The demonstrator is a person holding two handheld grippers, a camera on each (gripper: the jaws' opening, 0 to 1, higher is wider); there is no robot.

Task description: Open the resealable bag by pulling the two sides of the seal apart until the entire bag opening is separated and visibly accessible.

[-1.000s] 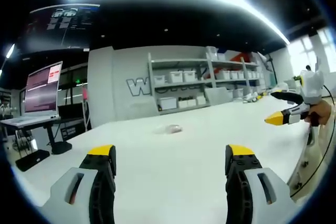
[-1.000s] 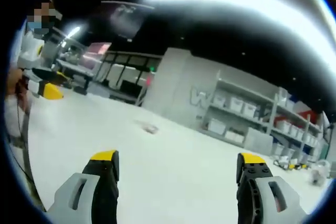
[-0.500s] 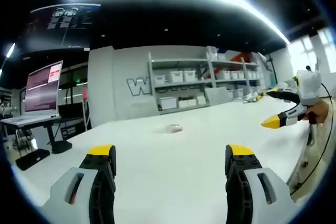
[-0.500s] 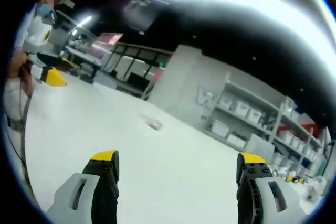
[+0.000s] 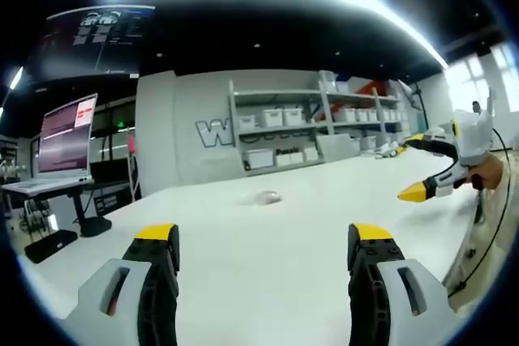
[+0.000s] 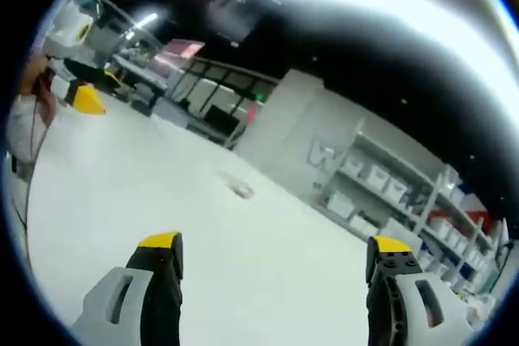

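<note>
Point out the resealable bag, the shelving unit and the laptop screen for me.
resealable bag (image 5: pixel 264 198): left gripper view, middle of the small clear bag lying on the table.
shelving unit (image 5: pixel 280 137): left gripper view, middle shelf with bins.
laptop screen (image 5: pixel 65 137): left gripper view, centre of the lit display.

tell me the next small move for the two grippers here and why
Probably bring both grippers forward across the table toward the resealable bag. It lies flat and far off, untouched, near the table's middle. The left gripper and right gripper both stand open with nothing between their jaws, so closing the distance comes before any grasp on the seal.
</note>
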